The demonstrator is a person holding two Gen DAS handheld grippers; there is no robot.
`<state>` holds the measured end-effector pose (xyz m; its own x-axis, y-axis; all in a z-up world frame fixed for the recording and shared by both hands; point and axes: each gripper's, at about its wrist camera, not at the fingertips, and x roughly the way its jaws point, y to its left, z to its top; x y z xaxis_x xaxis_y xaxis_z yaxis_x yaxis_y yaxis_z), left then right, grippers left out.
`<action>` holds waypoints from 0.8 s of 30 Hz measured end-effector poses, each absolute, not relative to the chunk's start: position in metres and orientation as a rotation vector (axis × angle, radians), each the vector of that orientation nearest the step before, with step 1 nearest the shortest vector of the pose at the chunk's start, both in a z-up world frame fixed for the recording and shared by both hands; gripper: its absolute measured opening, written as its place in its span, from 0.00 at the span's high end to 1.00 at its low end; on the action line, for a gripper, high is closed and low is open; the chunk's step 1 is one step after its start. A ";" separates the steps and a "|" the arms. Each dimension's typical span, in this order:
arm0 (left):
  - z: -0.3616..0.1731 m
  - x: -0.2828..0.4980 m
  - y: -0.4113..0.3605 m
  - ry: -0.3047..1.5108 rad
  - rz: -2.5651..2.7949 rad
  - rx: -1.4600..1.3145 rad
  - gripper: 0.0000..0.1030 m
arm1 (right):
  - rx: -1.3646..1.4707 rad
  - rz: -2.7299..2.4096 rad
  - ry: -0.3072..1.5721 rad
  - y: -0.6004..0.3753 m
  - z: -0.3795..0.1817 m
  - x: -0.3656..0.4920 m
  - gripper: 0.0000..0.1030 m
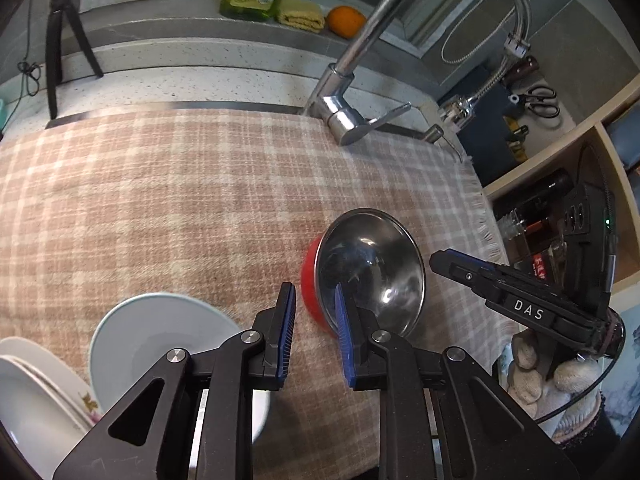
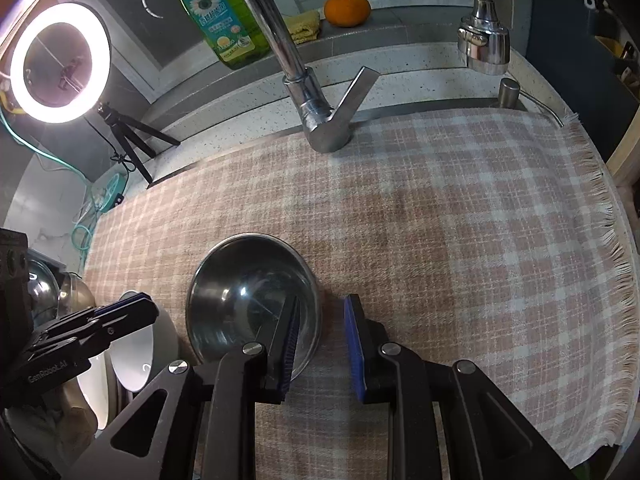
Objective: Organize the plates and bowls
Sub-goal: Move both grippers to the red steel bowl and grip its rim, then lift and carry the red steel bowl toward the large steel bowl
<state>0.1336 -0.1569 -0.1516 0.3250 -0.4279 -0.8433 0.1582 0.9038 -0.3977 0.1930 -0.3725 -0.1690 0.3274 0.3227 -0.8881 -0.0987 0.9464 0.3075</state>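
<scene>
Steel bowl upright on the checked cloth, sitting on a red dish of which only the left edge shows. Left gripper just at the near-left side of this bowl, jaws a little apart, with cloth and a bit of the red edge seen in the gap; its right finger in front of the bowl's rim, no pad clearly pressing on anything. Right gripper at the near-right side of the same bowl, held in a gloved hand, jaws also narrowly spread: left finger over the inside of the bowl, right finger over the cloth outside, the rim about between them, contact not possible to tell. Pale blue plate to the left of the left gripper, near it on the cloth, and beside it white plates at the lower left corner. Faucet behind the cloth, well apart from the bowl.
</scene>
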 end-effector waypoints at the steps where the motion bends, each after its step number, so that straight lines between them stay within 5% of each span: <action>1: -0.154 0.136 -0.160 1.186 -0.389 -0.254 0.82 | 0.215 0.278 1.210 -0.374 -0.171 0.194 0.80; 24: -0.176 0.152 -0.181 1.253 -0.404 -0.185 0.87 | 0.270 0.325 1.287 -0.370 -0.194 0.195 0.83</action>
